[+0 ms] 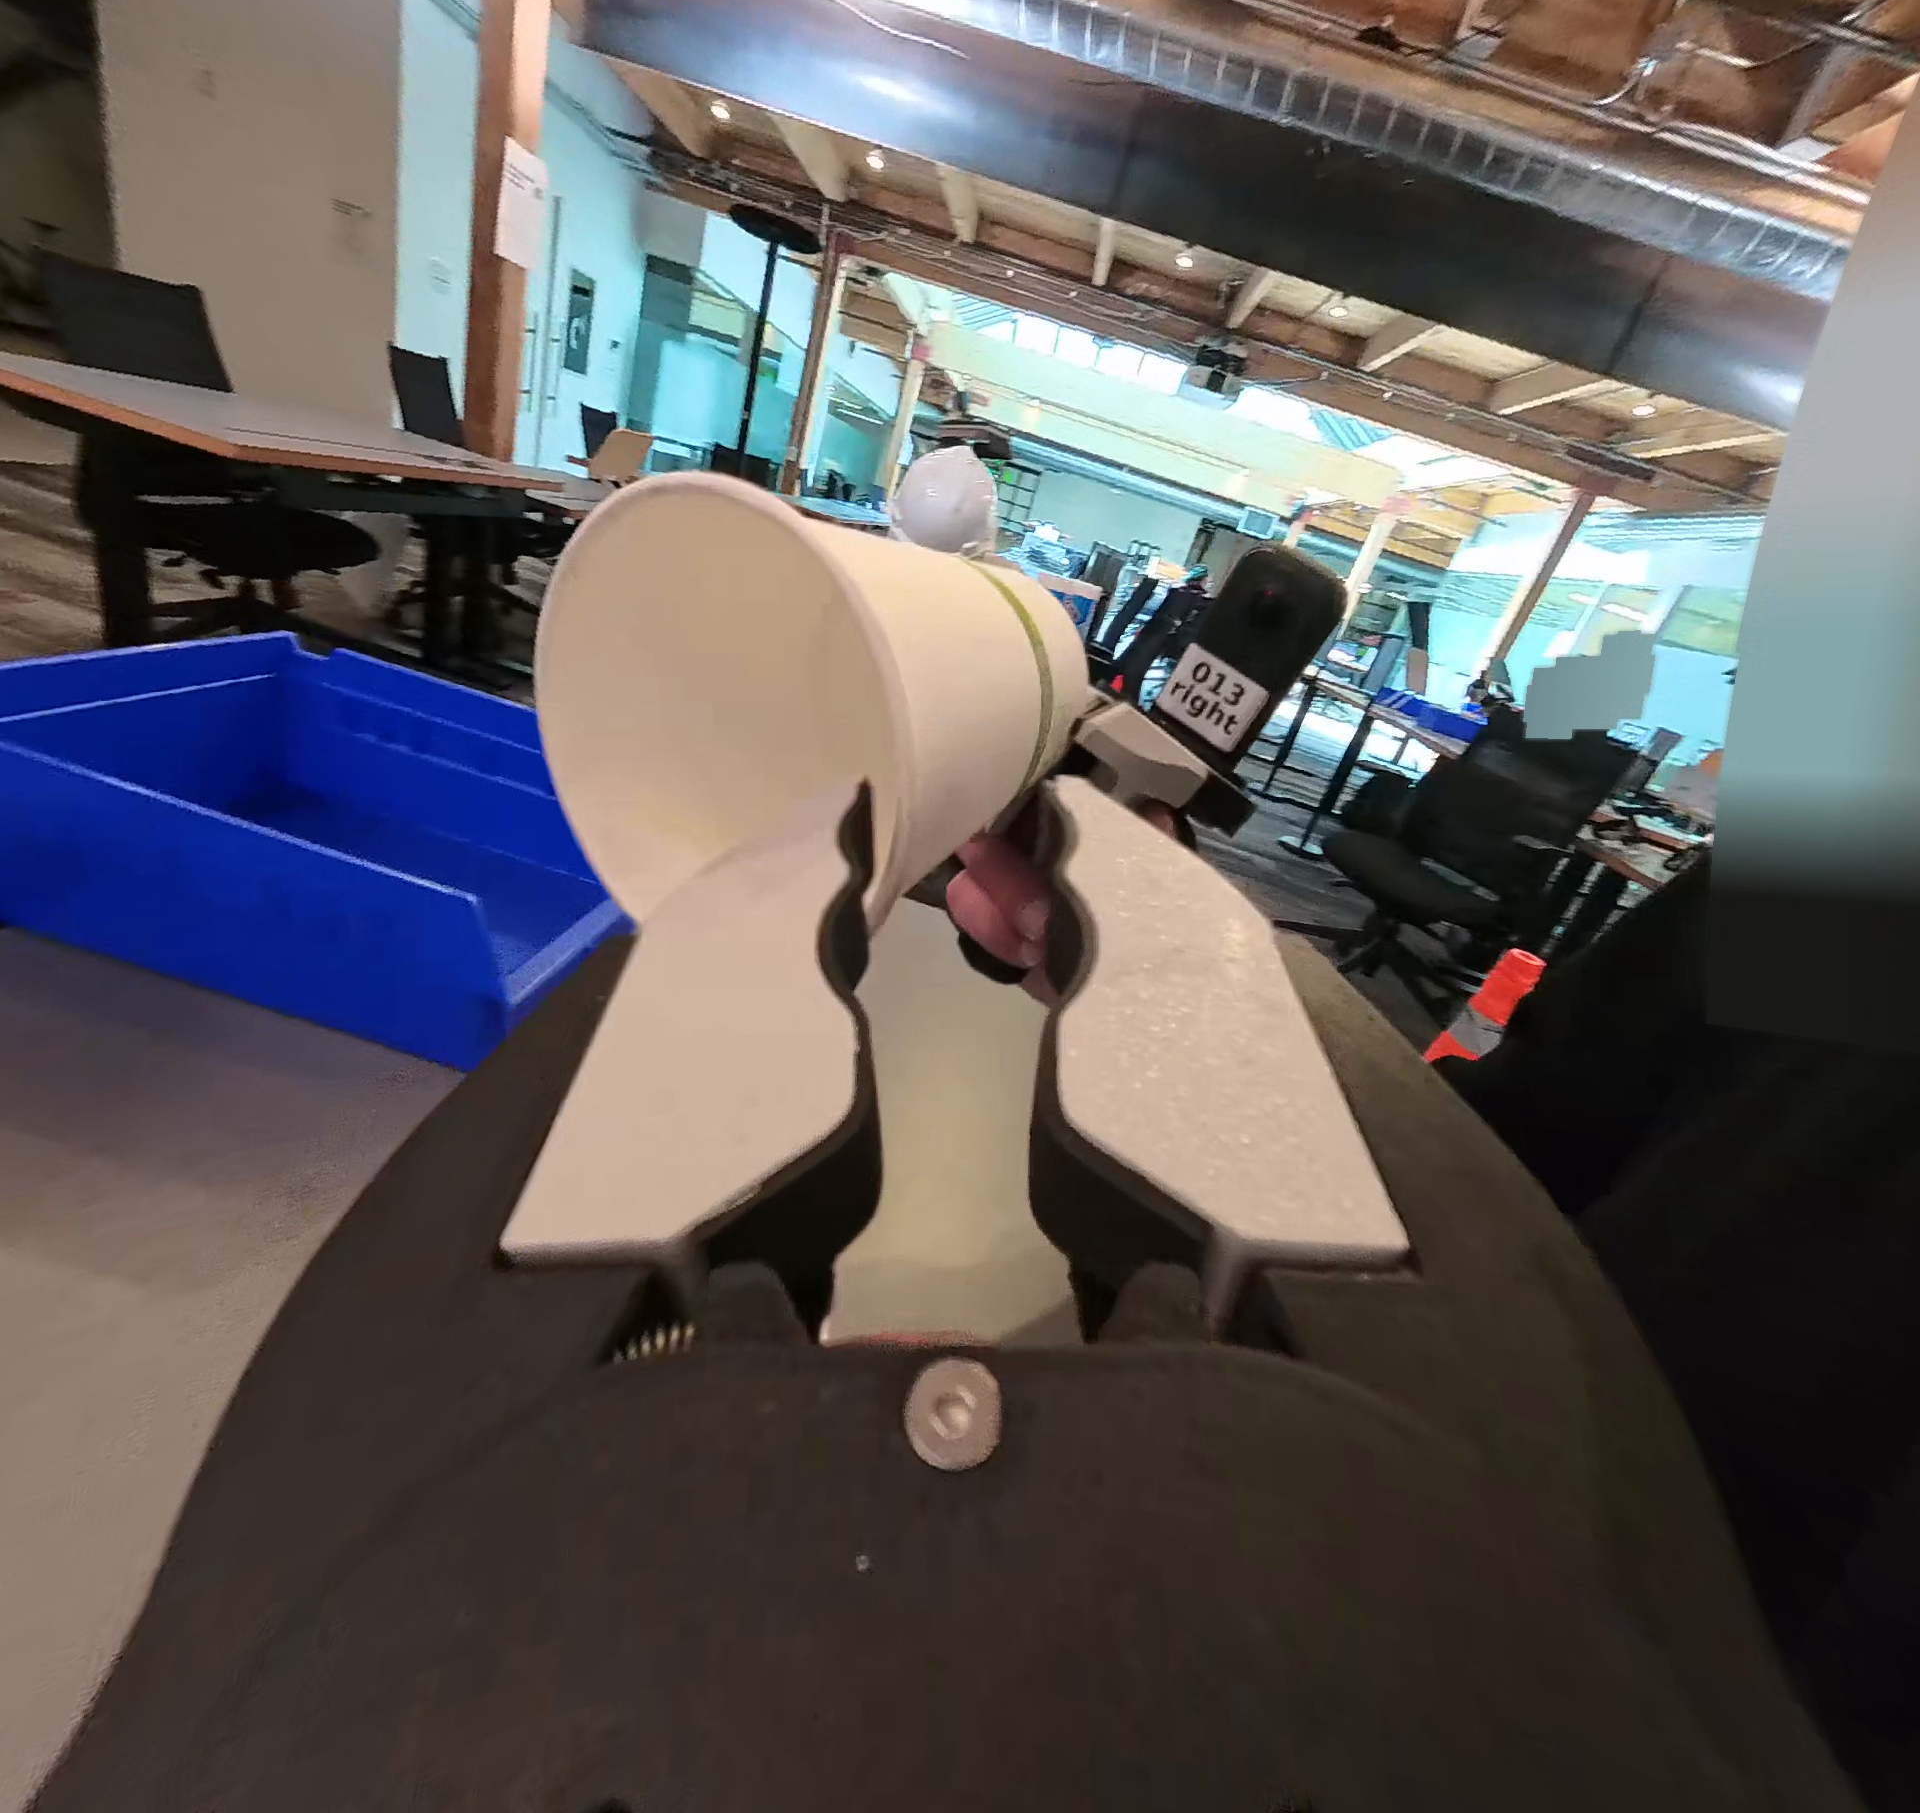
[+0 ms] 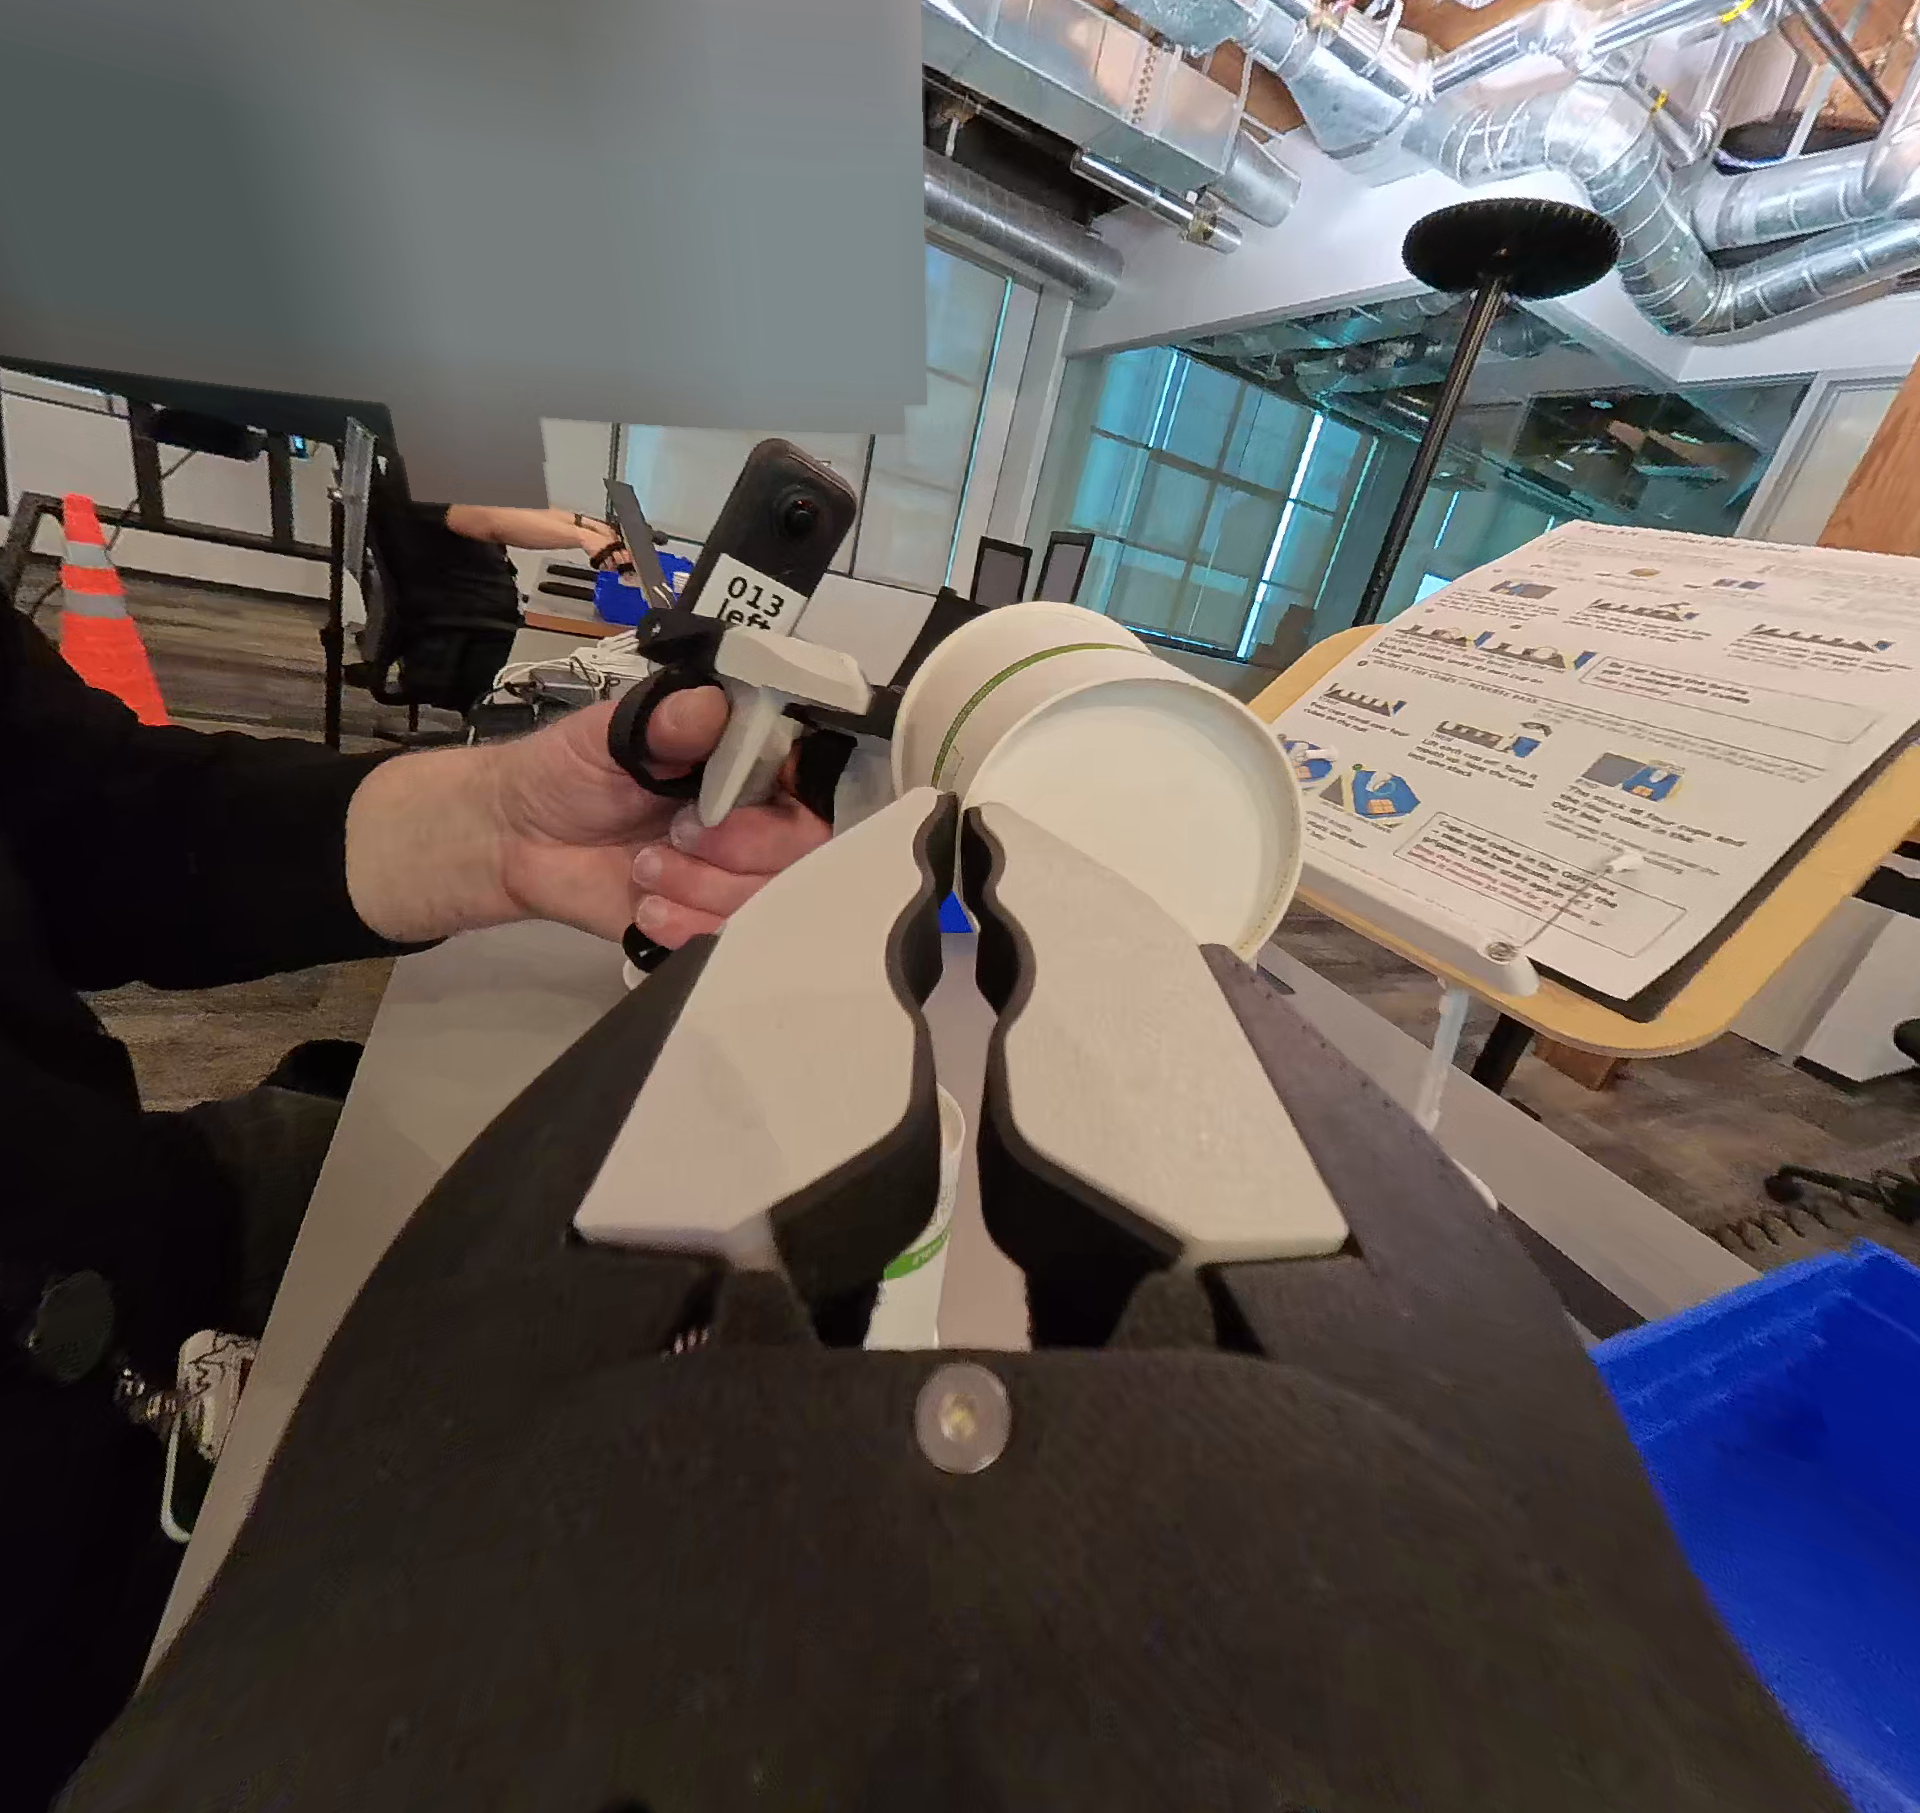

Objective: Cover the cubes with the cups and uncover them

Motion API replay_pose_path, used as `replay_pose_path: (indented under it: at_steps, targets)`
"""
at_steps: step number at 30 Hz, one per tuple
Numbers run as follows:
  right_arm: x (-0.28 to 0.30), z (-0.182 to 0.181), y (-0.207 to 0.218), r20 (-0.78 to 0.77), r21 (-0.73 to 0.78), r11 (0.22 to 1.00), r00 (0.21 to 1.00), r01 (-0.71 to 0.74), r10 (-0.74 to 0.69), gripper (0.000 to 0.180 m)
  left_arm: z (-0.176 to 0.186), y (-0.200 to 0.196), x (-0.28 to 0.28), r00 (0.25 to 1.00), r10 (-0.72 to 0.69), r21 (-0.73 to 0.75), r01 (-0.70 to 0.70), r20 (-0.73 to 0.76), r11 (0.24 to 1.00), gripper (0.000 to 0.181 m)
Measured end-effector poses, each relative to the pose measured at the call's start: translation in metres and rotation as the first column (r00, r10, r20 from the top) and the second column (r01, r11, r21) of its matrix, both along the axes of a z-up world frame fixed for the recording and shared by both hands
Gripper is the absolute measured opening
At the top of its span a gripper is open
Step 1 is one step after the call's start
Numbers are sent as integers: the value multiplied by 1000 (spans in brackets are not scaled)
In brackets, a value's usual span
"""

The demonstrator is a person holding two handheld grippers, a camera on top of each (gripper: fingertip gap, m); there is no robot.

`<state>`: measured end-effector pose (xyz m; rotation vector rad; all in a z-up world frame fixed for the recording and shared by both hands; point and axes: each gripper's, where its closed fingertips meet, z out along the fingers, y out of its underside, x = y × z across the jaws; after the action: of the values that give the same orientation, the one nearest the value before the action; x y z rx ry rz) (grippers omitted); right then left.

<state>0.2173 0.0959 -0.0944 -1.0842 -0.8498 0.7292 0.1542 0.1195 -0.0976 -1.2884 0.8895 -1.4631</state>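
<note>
A white paper cup (image 1: 790, 683) is held sideways in the air between both grippers. The left gripper (image 1: 862, 807) is clamped on its rim wall, the right gripper (image 2: 961, 813) on its base edge. Separation calls for a straight, gentle pull, above the grey table (image 1: 156, 1192).

The two grippers face each other above the grey table (image 2: 457, 1025), and the white paper cups (image 2: 1101, 776) held sideways between them fill that gap. Far left, a blue bin (image 1: 260, 828) stands on the table; the near left of the tabletop lies bare. To the right, a tilted board with an instruction sheet (image 2: 1621, 755) stands close by.
</note>
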Motion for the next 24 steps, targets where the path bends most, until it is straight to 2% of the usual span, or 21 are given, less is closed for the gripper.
replay_pose_path:
  at_steps: [3,6,7,11,13,18,22,24]
  targets:
    - [-6,-3,-1,-13,-7,1000,1000,-28,28,2,6,-1,1,997,-44,-26,46,56,999,8]
    - [-4,-5,3,-33,-43,998,998,-50,49,2,4,-4,0,996,-84,-14,84,36,996,3]
    - [-2,-8,6,-26,-64,997,999,-45,44,3,4,-6,1,996,-87,3,87,12,996,1]
    - [12,-15,13,61,-136,990,997,-29,37,32,3,-12,-1,988,-92,98,104,-122,990,0]
    - [21,-10,11,131,-118,993,991,-18,34,33,-1,-14,-3,969,-103,139,136,-225,981,0]
    - [11,19,-9,372,-9,991,920,-131,125,31,-21,-14,-3,842,-55,238,213,-537,948,0]
    - [-19,27,-22,549,-4,940,785,-342,287,32,-30,-23,-1,721,-125,227,371,-682,900,0]
    - [-30,28,-17,612,-22,918,721,-395,324,32,-31,-29,0,672,-165,205,436,-722,876,0]
